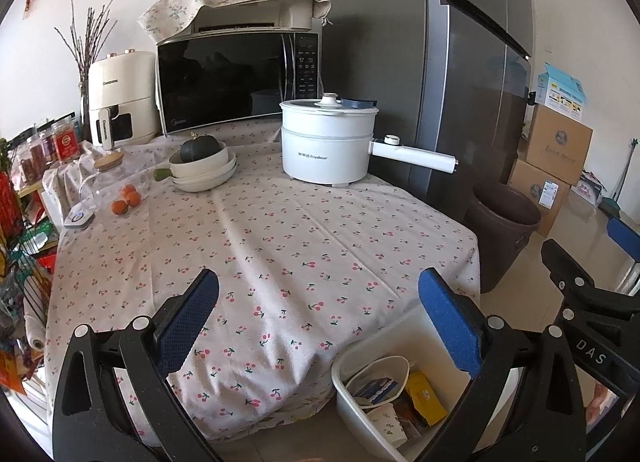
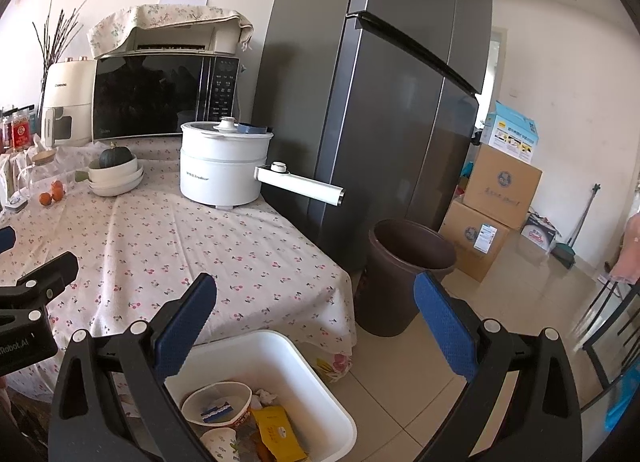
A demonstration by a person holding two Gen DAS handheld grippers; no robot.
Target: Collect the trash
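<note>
Both hand-held grippers gaped wide, holding nothing.
White bin (image 2: 320,390) beside desk (image 1: 280,246) held paper bowl (image 2: 218,406), cup (image 2: 220,444), yellow packet (image 2: 278,436).

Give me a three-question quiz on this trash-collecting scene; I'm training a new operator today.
1. True or false: the white bin on the floor already holds trash.
2. What lies in the top bowl on the table?
3. The brown bucket stands beside the: A) microwave B) fridge C) air fryer

Key:
1. True: a paper bowl, a paper cup and a yellow packet.
2. A dark green squash.
3. B
</note>
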